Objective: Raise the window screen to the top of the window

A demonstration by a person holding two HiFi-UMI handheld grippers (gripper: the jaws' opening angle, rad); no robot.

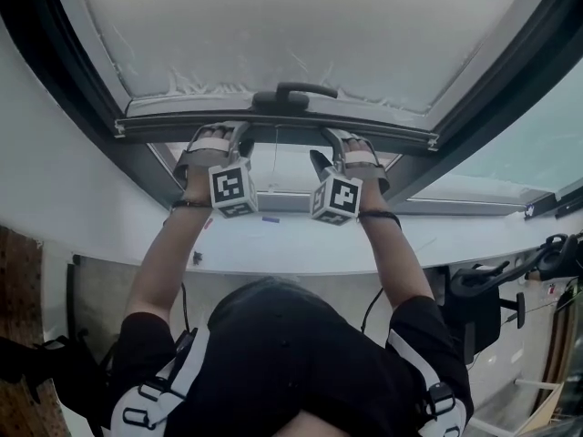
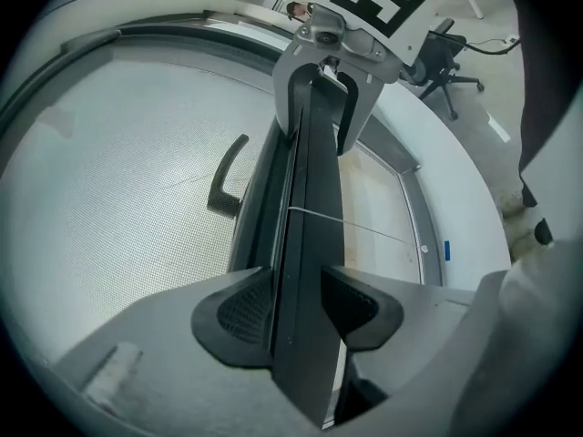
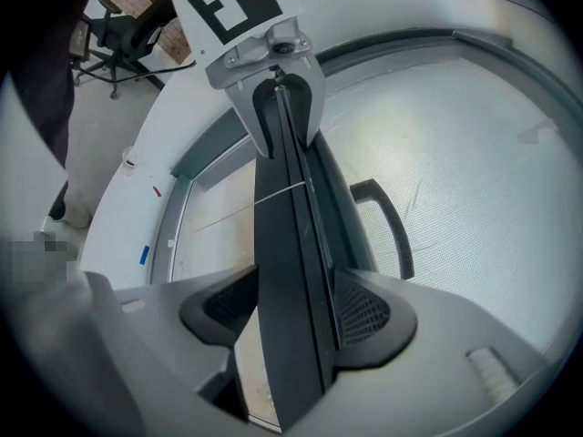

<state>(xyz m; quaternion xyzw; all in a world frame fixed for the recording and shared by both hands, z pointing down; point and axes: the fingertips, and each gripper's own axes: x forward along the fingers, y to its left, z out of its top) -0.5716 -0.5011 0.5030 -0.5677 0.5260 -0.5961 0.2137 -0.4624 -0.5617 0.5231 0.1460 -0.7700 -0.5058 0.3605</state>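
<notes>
— Where is the pale mesh window screen (image 1: 301, 25)?
— It sits partway up the dark window frame (image 1: 60, 69), with its dark bottom rail (image 1: 273, 129) above the white sill (image 1: 291, 246).
— And the grippers?
— The left gripper (image 2: 296, 303) and the right gripper (image 3: 291, 312) each clamp that rail, one on either side of the curved black handle (image 1: 293, 90).

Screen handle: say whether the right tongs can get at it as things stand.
Probably, once they let go: the right tongs are shut on the screen bar, and the handle sits close beside them, nothing between.
</notes>
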